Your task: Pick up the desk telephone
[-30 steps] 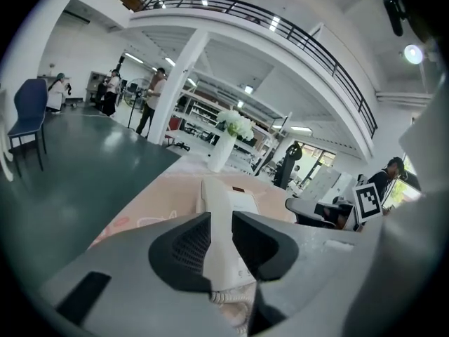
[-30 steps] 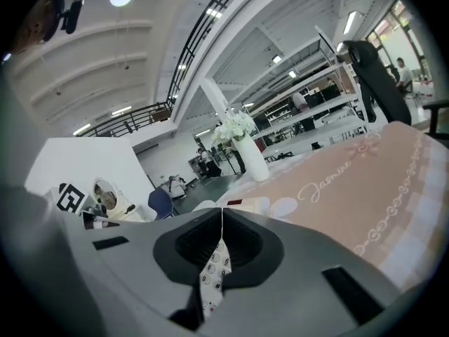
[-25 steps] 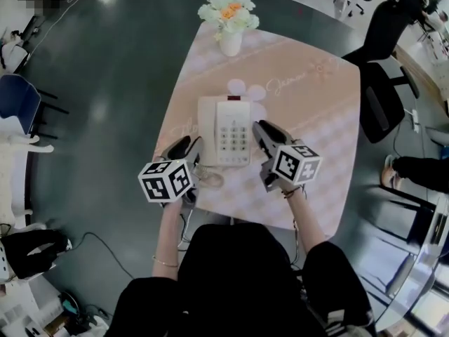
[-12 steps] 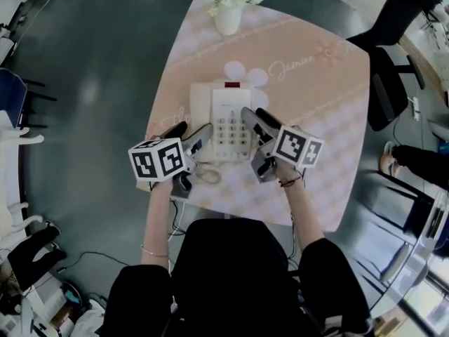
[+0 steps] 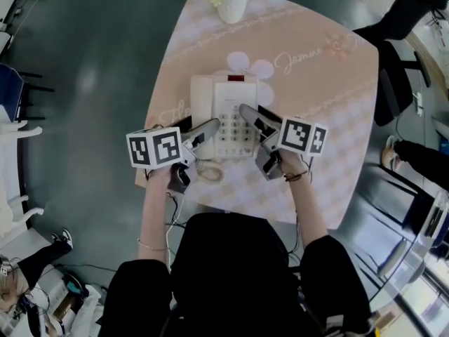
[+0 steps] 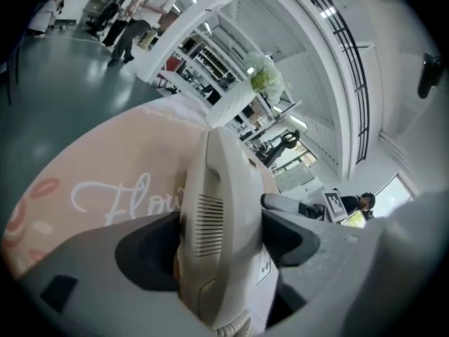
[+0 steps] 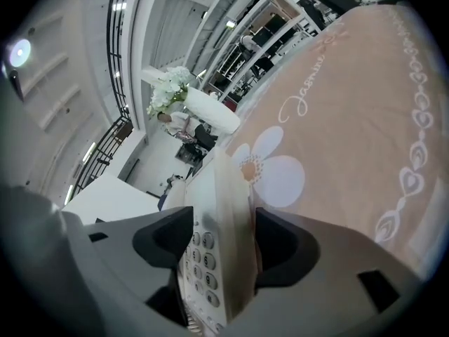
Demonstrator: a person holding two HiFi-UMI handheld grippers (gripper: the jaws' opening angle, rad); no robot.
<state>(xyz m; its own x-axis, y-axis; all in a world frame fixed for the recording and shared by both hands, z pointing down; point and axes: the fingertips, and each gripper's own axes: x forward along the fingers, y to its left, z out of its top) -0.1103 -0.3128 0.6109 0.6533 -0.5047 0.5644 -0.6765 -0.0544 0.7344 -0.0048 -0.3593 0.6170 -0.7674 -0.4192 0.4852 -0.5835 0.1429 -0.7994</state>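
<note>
One flower vase (image 5: pixel 232 6) beyond telephone (image 5: pixel 232 121), coiled cord (image 5: pixel 208 171) nearby

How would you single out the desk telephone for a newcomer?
Find the pink-clothed table. Near its middle, nearer than the white vase of flowers at the far edge, sits the desk telephone. It alone is cream plastic with a keypad.

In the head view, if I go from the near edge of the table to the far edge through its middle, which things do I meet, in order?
cord → telephone → flower print → vase
</note>
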